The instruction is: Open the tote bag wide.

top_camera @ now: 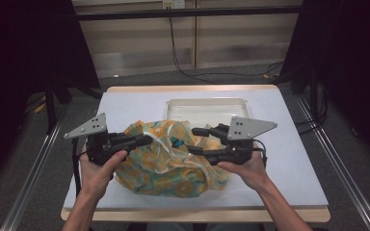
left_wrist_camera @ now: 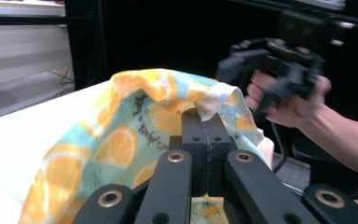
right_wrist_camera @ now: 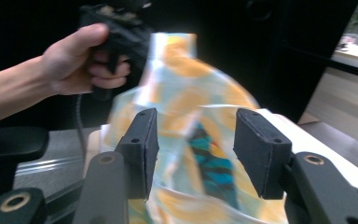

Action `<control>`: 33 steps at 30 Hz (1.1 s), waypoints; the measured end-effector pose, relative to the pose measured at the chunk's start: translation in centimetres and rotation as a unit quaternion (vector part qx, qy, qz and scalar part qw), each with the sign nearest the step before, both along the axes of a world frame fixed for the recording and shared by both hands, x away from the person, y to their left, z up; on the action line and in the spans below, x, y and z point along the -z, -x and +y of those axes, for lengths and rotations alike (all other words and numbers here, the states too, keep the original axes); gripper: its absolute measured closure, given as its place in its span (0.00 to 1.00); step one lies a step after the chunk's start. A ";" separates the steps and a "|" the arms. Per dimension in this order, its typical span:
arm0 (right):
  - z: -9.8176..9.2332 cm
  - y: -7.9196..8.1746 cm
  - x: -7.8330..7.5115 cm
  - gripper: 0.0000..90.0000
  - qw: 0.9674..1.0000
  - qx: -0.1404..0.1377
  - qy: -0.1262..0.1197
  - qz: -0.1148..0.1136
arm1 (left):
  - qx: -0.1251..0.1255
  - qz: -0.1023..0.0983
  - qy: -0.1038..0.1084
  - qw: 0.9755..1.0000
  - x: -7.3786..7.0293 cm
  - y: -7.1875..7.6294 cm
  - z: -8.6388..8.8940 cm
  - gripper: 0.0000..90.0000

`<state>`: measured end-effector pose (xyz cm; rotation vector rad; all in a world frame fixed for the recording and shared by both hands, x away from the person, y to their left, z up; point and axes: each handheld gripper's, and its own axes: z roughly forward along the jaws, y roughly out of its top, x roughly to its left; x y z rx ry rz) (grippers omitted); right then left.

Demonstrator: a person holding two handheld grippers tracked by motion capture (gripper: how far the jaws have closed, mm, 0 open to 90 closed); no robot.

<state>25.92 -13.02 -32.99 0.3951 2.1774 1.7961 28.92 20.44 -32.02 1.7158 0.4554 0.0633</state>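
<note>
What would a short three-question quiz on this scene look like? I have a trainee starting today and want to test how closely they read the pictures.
1. True or false: the left gripper is shut on the orange-print cloth.
2. How do the right gripper's jaws stand? A) clamped on the cloth B) apart, with cloth showing between them C) shut on nothing
3. What lies on the table behind the cloth?

Key
1. True; in the left gripper view the jaws meet with cloth pinched at their tips.
2. B
3. A shallow white tray.
</note>
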 end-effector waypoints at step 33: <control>6.7 -11.5 3.7 0.94 0.995 0.074 0.024 0.057 | -0.015 0.032 0.007 0.999 1.6 0.4 6.5 1.00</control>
